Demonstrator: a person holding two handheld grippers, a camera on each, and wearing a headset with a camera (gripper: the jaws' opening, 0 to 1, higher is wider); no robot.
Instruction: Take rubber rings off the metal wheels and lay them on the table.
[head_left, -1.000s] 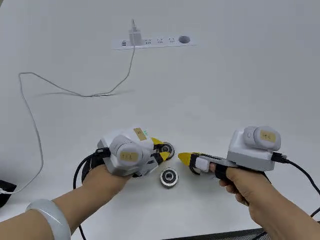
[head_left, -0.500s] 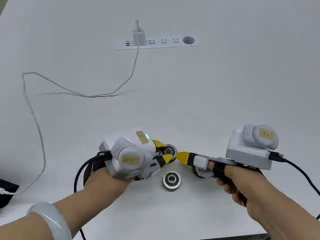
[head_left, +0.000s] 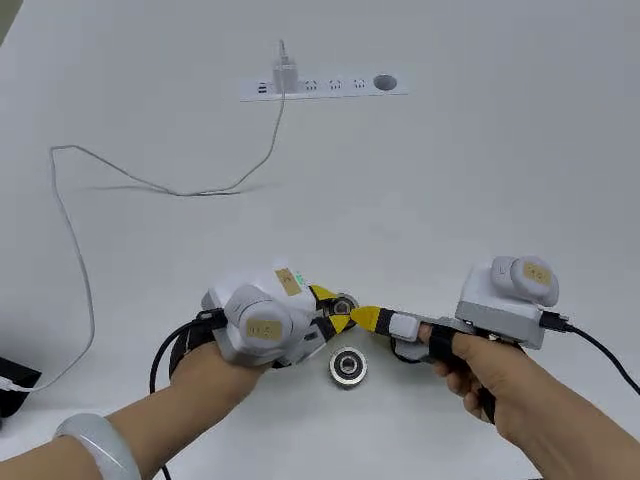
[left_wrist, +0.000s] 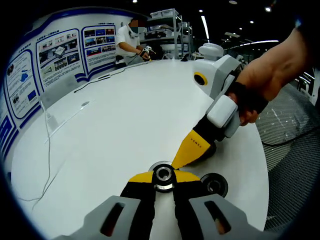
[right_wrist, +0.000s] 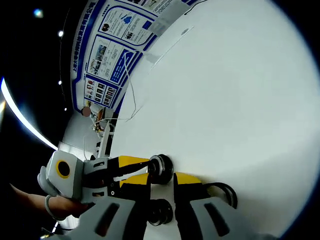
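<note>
Left gripper (head_left: 332, 308) pinches a wheel (left_wrist: 164, 175) — keep it steady. Right gripper (head_left: 361, 316) at the wheel's rim, spread unclear — catch only the ring (left_wrist: 154, 167).

left tool (head_left: 333, 308) and right tool (head_left: 365, 317) white, yellow-tipped; wheel (left_wrist: 163, 175) silver, black-rimmed; table (head_left: 480, 180) white.

Held wheel (head_left: 345, 303) half hidden by left gripper (head_left: 334, 309); black object (head_left: 12, 386) cut by left edge
</note>
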